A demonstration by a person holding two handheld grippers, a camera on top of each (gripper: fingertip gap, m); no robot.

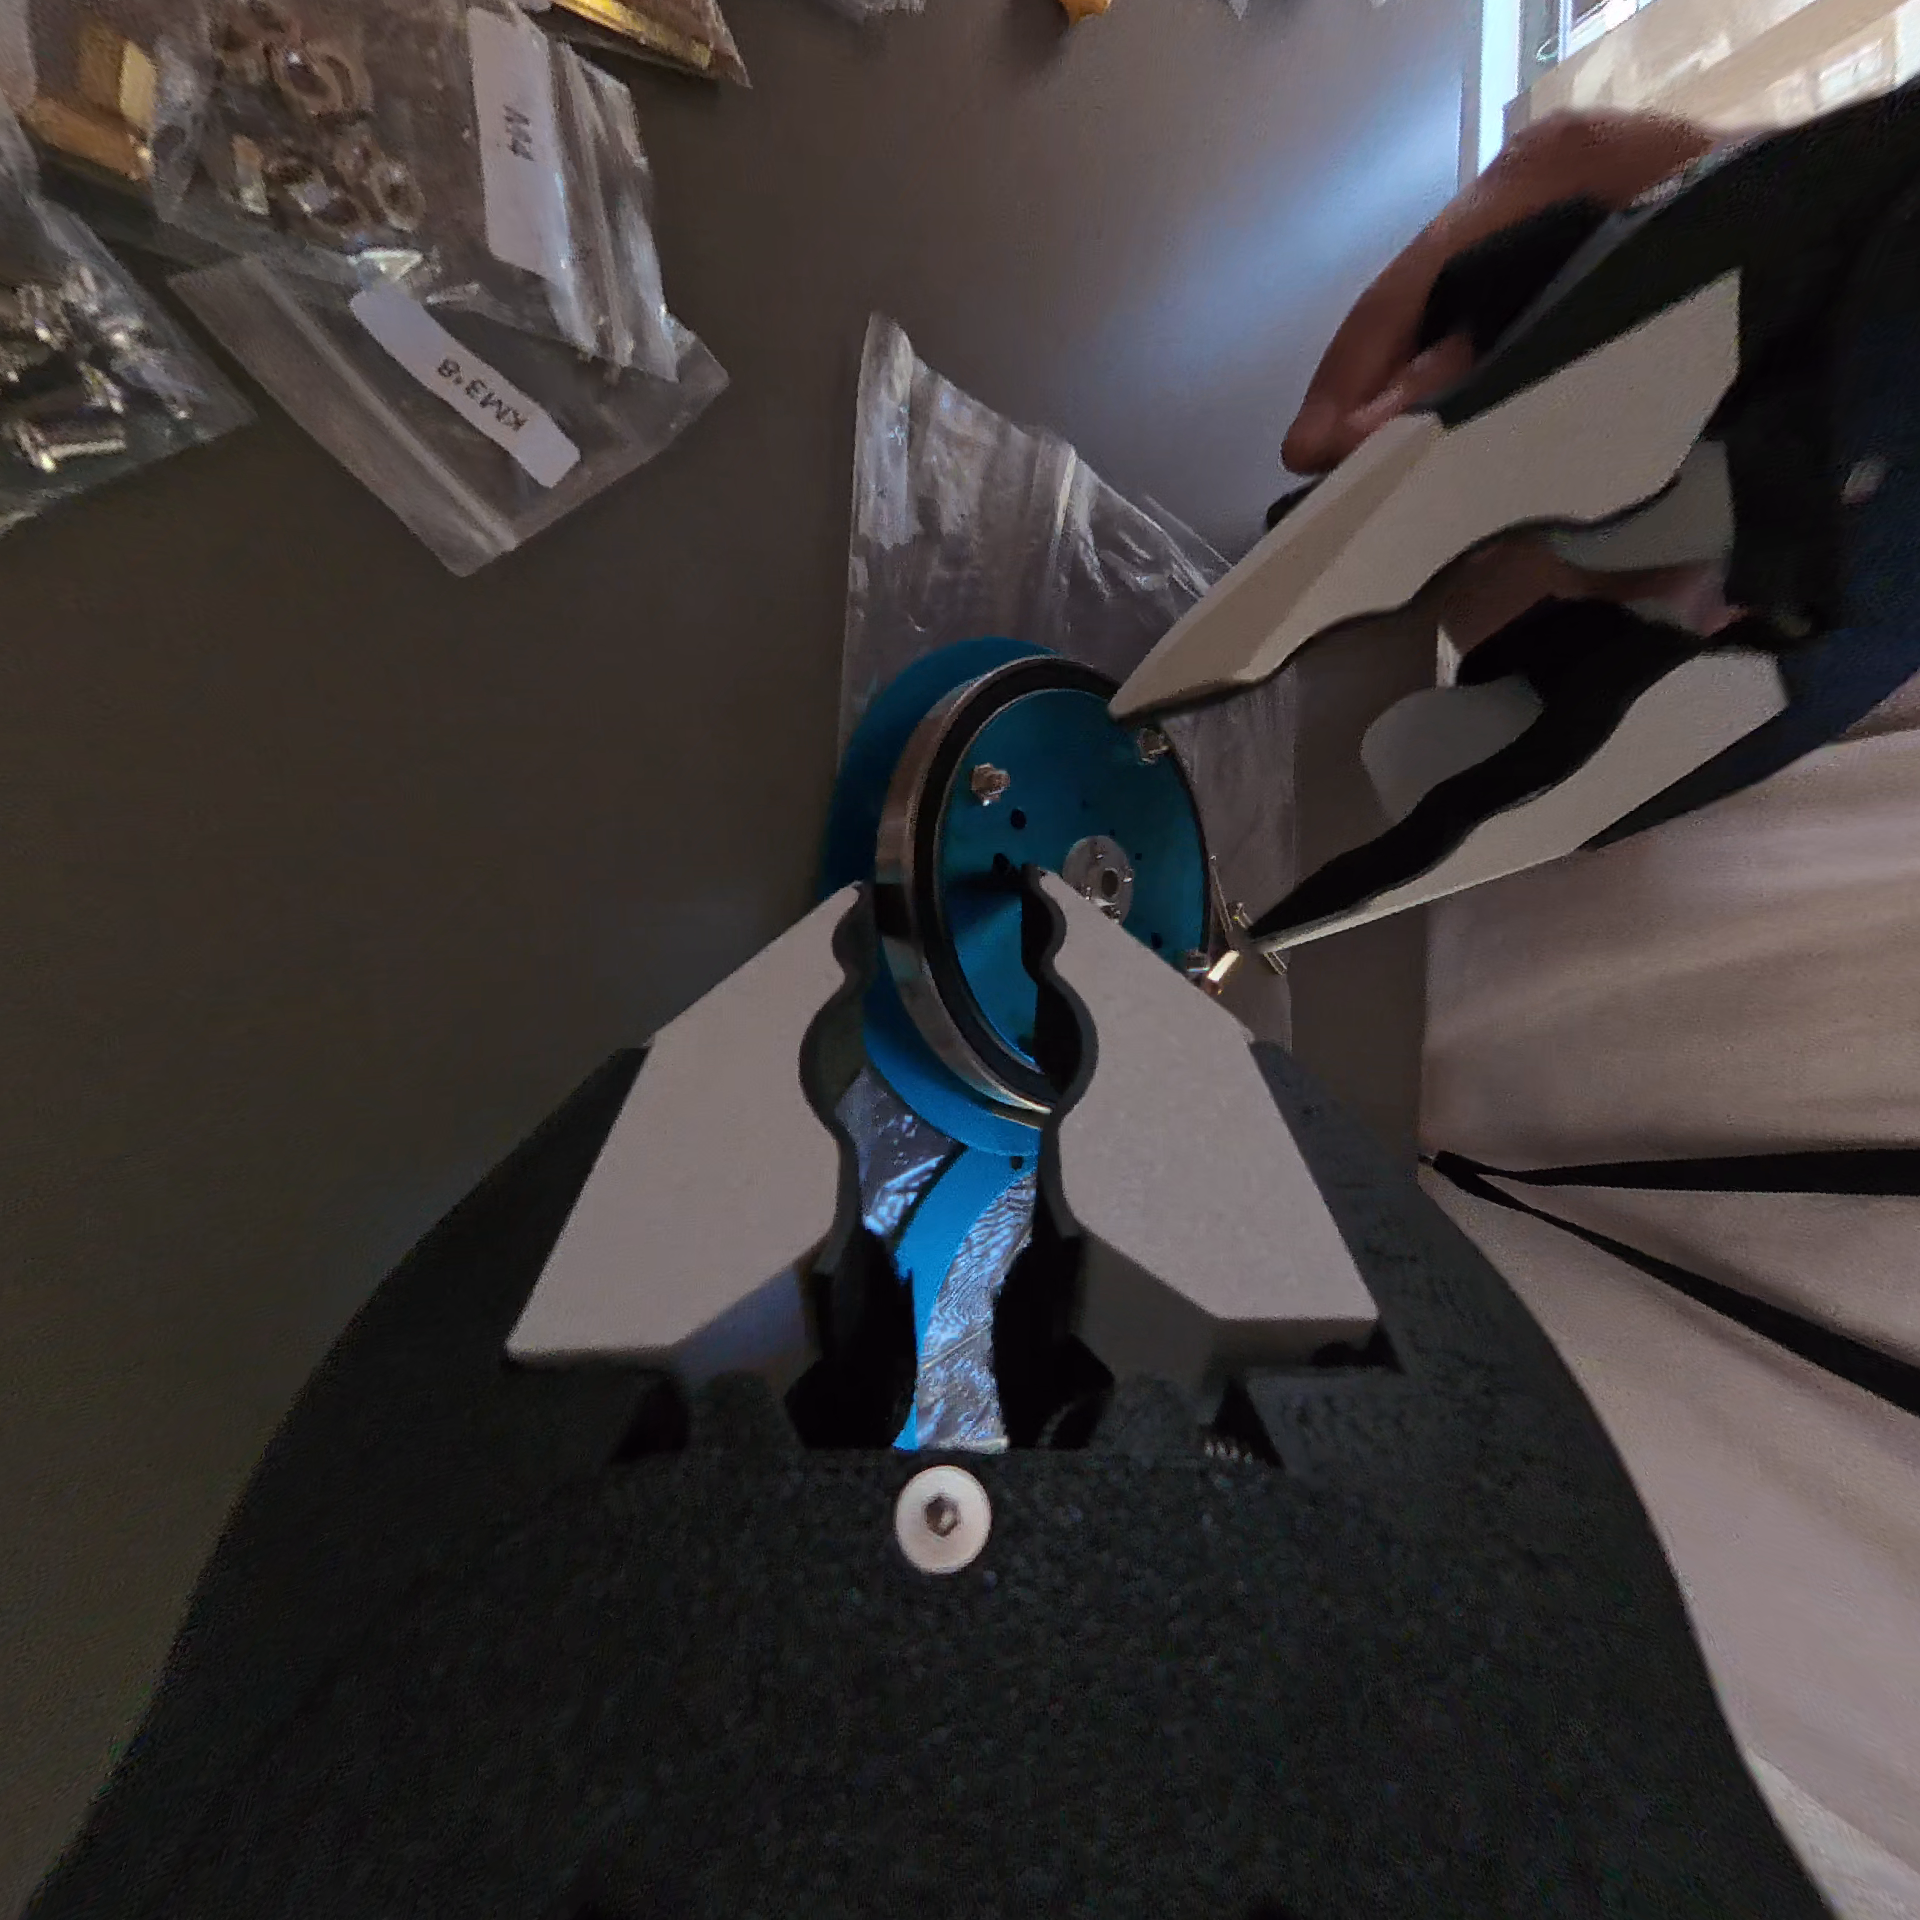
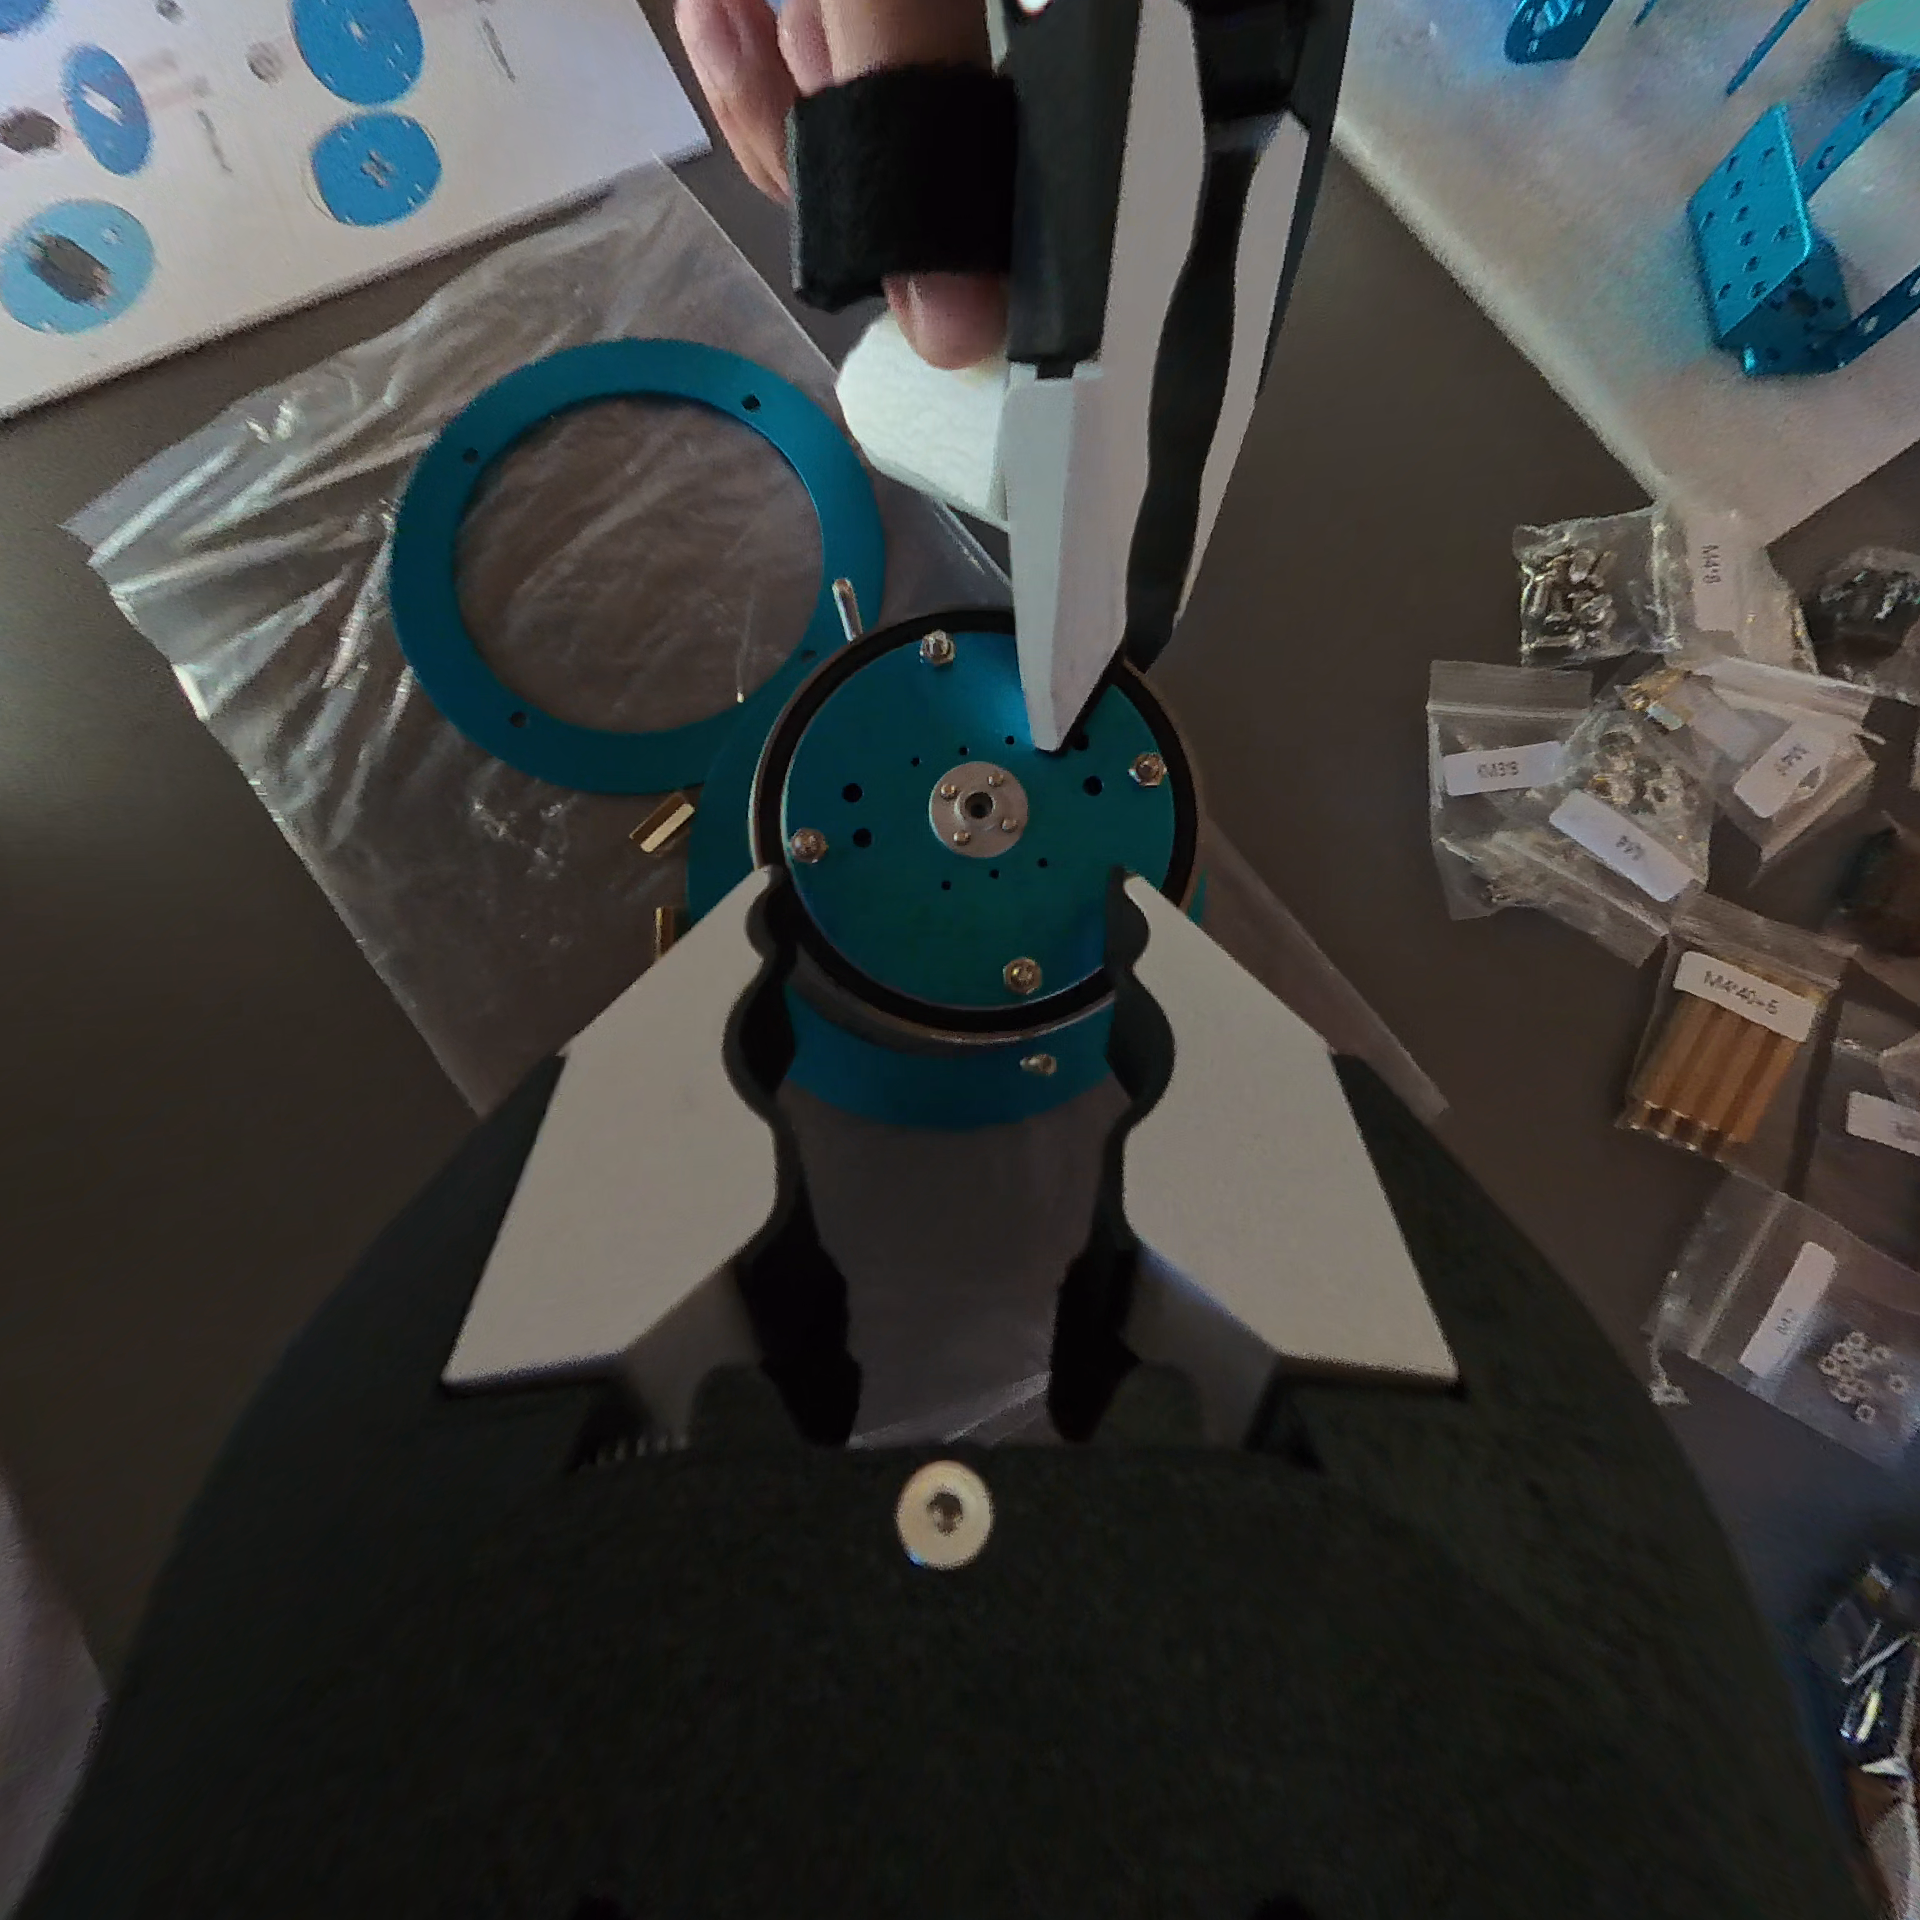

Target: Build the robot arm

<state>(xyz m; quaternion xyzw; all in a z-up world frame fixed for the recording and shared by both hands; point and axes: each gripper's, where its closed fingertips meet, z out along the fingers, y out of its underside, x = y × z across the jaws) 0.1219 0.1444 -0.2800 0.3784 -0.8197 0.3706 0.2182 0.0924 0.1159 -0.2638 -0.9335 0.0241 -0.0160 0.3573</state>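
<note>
Left hand-held gripper [image 1: 951, 894] clenched on rim of blue disc assembly [image 2: 977, 821], holding it tilted over clear plastic bag [image 2: 343, 520] on worktop [image 2: 208, 987]. Right hand-held gripper [image 2: 945, 883] spread wide, straddling disc's near edge, gripping nothing.

Risk imo: rim grip looks thin, steel ring slick, disc could twist or drop onto loose brass standoff [image 2: 662, 821].

Looks: blue anodised plate, black-edged metal ring, silver hub, four small nuts. Spare blue ring [image 2: 436, 582] flat on bag.

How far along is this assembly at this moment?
Done: blue disc carries its silver hub and four fasteners. In hand: left hand-held gripper pinches the disc's rim; right hand-held gripper open around its near edge. Left: loose blue ring, brass standoffs on the plastic bag.
</note>
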